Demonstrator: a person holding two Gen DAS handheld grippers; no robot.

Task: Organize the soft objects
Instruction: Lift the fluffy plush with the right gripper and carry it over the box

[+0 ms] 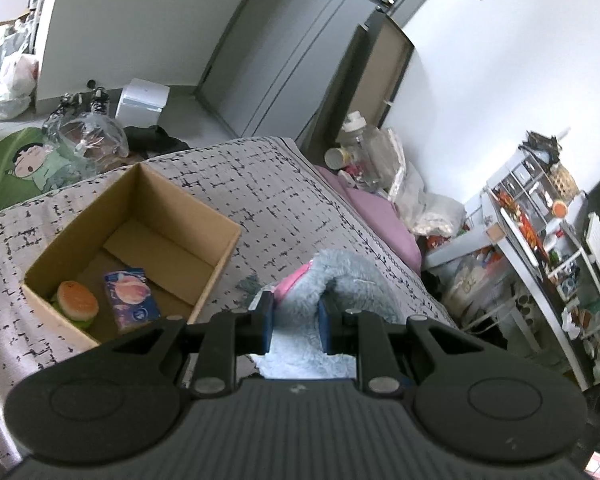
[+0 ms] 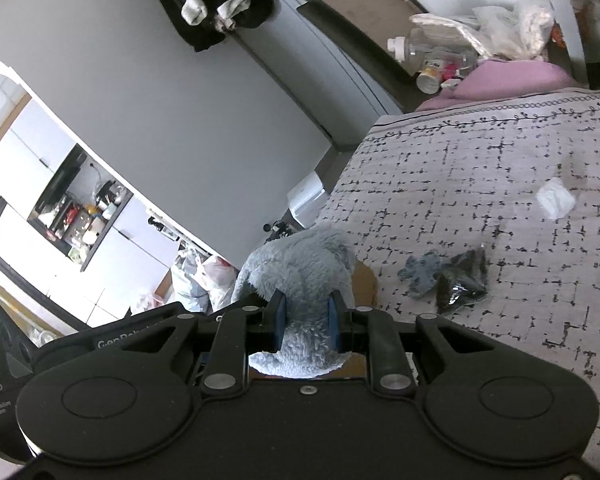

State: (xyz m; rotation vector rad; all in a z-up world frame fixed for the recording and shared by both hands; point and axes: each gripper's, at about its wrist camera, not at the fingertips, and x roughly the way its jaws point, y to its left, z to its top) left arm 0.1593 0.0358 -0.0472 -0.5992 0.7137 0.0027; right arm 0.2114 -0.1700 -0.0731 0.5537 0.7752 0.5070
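My left gripper is shut on a fluffy light-blue plush toy with a pink part, held above the bed to the right of an open cardboard box. In the box lie a toy burger and a blue tissue pack. My right gripper is shut on the same blue plush, held above the bed's edge. A small grey cloth, a dark shiny packet and a white tissue lie on the bedspread.
The patterned bedspread covers the bed. A pink pillow, bottles and bags sit at its far end. A cluttered shelf unit stands right. Plastic bags and a white box lie on the floor.
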